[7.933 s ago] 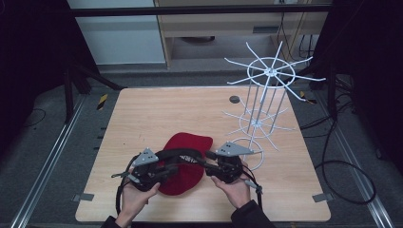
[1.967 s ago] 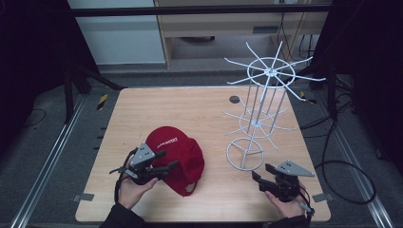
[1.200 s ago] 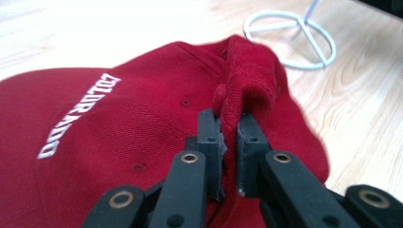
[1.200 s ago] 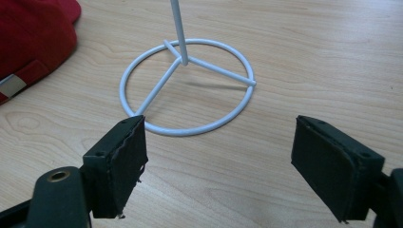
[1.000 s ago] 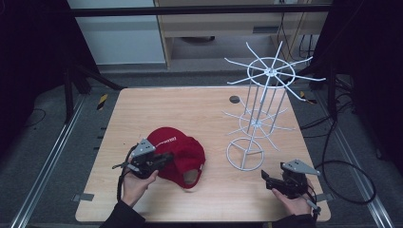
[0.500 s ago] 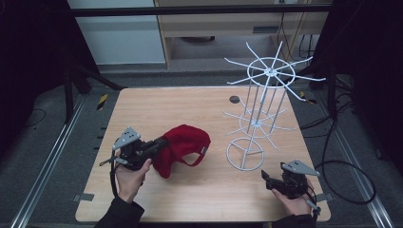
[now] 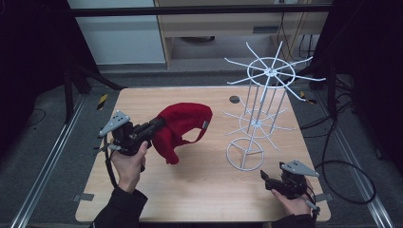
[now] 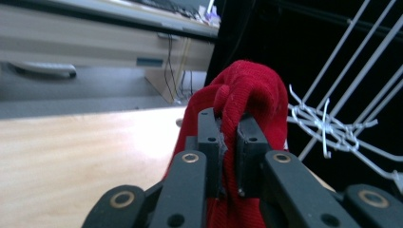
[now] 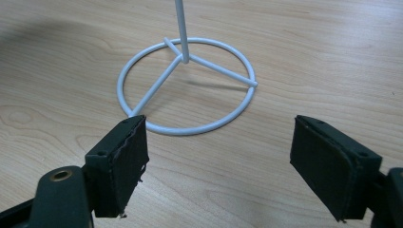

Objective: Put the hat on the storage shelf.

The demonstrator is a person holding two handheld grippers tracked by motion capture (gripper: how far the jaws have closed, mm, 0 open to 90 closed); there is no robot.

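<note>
— Where is the red cap [image 7: 183,127]?

— Left of centre in the high view, lifted off the wooden table [image 7: 199,190]. The left gripper [image 7: 151,129] has its jaws clenched on a fold of the fabric, so the rest hangs free.

— Why hold it up like that?

— Probably to hang it on the white wire rack [image 7: 259,111] at centre right.

— And the right gripper [image 7: 267,179]?

— Lower right, jaws spread wide and holding nothing, facing the rack's ring base [image 9: 187,85], perhaps to steady it.

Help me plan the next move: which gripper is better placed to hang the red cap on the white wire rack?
Left. The left gripper is shut on the red cap, lifted toward the white wire rack. The right gripper is open, low beside the rack's base ring.
</note>
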